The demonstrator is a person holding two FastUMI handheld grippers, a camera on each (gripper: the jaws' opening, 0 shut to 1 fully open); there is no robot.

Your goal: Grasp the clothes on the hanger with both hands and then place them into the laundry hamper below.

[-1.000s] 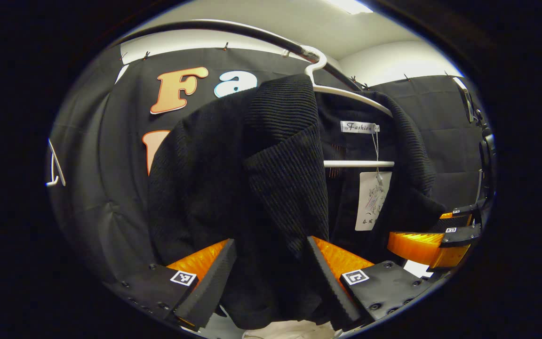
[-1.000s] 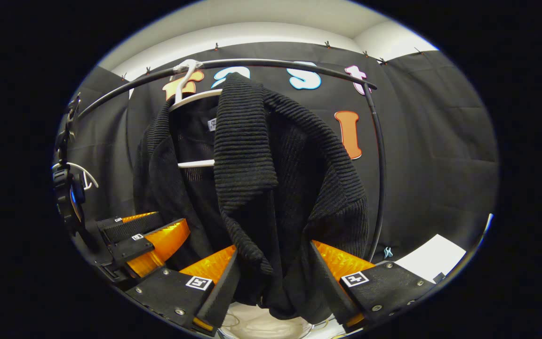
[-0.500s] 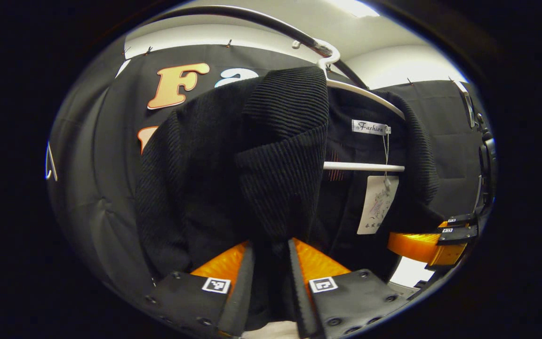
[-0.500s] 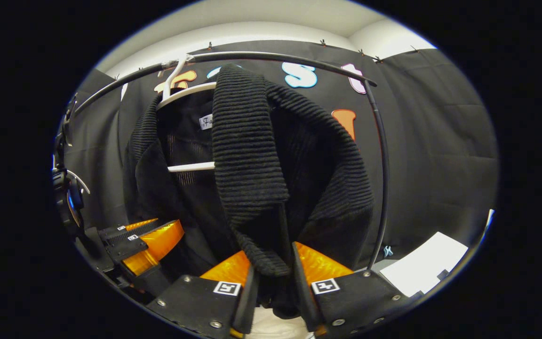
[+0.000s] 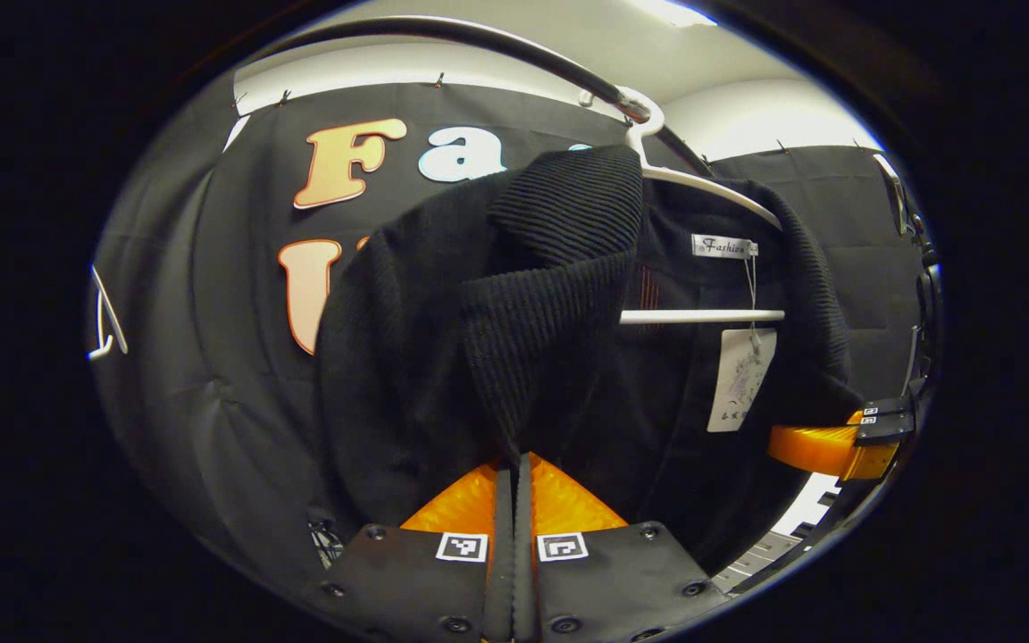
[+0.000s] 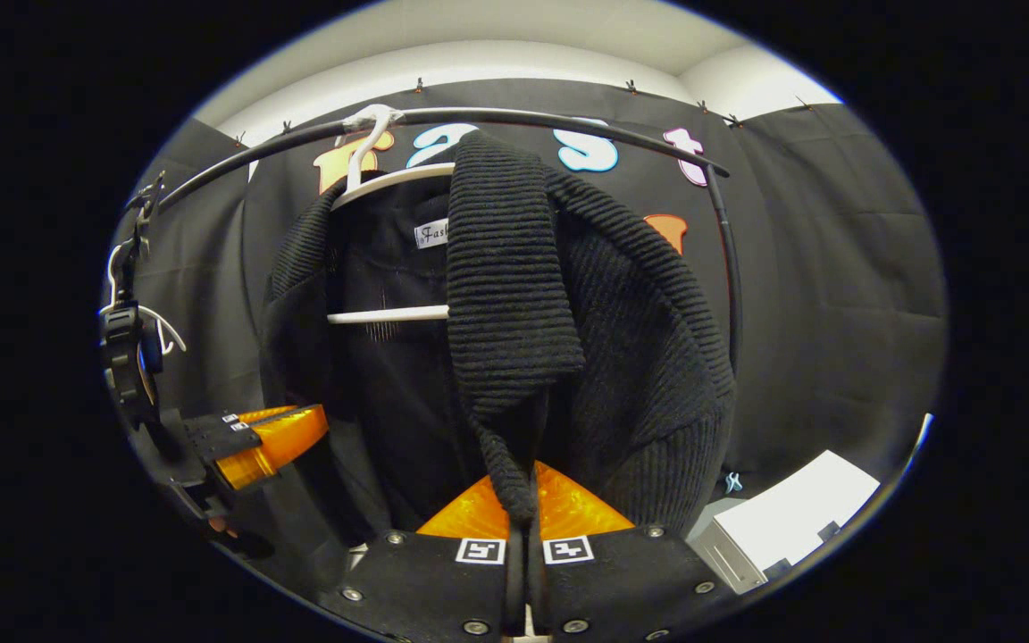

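Paper tag (image 5: 740, 379) on hung cardigan (image 5: 407, 357)

I see the black ribbed knit jacket (image 5: 407, 357) draped on the white hanger (image 5: 702, 316), which hooks over the dark rail; a paper tag (image 5: 740, 379) dangles inside its collar.

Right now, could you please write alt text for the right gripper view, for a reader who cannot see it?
The right gripper is shut on the front edge of a black knit cardigan that hangs on a white hanger from a dark rail. The left gripper holds the cardigan's other side, and a white box sits at lower right.
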